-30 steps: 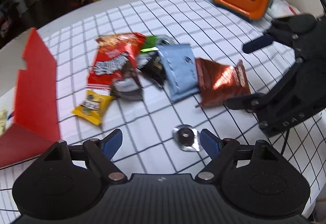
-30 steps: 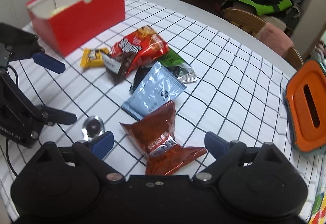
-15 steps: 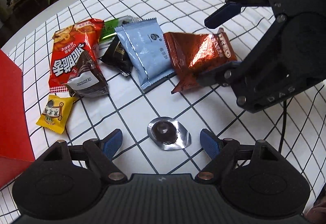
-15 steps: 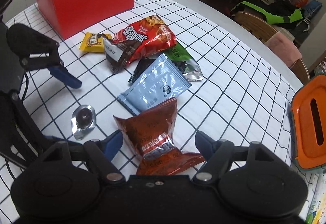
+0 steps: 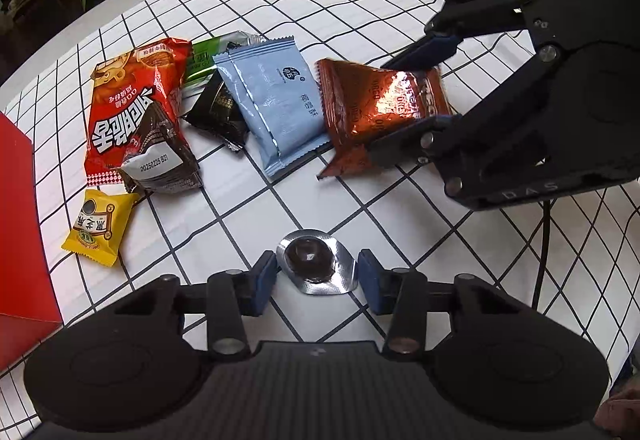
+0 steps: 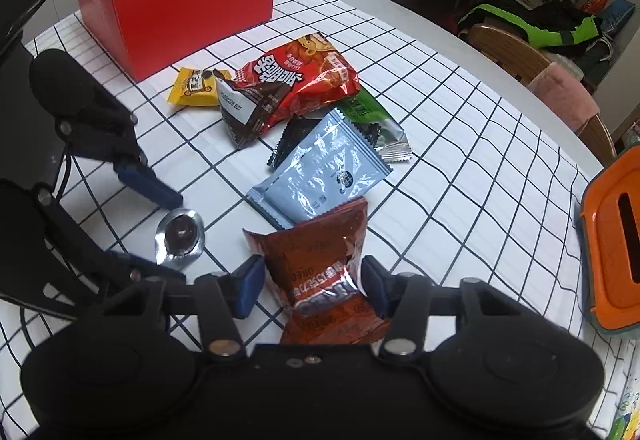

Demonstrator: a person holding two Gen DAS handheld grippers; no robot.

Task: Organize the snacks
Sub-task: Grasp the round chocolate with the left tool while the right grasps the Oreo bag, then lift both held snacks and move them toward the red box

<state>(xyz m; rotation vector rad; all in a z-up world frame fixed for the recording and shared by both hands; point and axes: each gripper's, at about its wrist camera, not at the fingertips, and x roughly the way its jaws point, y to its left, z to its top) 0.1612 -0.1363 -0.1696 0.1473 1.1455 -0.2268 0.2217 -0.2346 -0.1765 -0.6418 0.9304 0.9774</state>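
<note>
The left gripper point(image 5: 317, 280) is pointing steeply down at the counter point(image 5: 400, 232) with the foil candy point(image 5: 316, 266) lying between its blue pads; the jaws have just been closing, and the pads are standing just beside the foil rim, with a sliver of gap showing on each side, so they are not yet pressing on it. The candy is a dark round sweet in a crinkled silver foil cup, sitting flat on the checked cloth. To its left the red box point(image 6: 176, 11) is standing open-topped, and between box and candy the yellow packet point(image 5: 98, 228), the big red bag point(image 5: 136, 115), the black packet point(image 5: 218, 111), the green packet point(image 5: 202, 57) and the pale blue packet point(image 5: 276, 99) are lying in a loose overlapping heap. Further right, the right gripper point(image 6: 314, 288) is straddling the copper packet point(image 6: 320, 260), a shiny orange-brown wrapper crumpled at its near end; its jaws have also just been closing and the pads are now touching the packet's sides, pinching it. An orange lid point(image 6: 612, 252) is lying at the far right. Compared with a second ago, both grippers are much narrower, and the left one is sitting lower and closer over the candy, which was then ahead of wide-open jaws.
</note>
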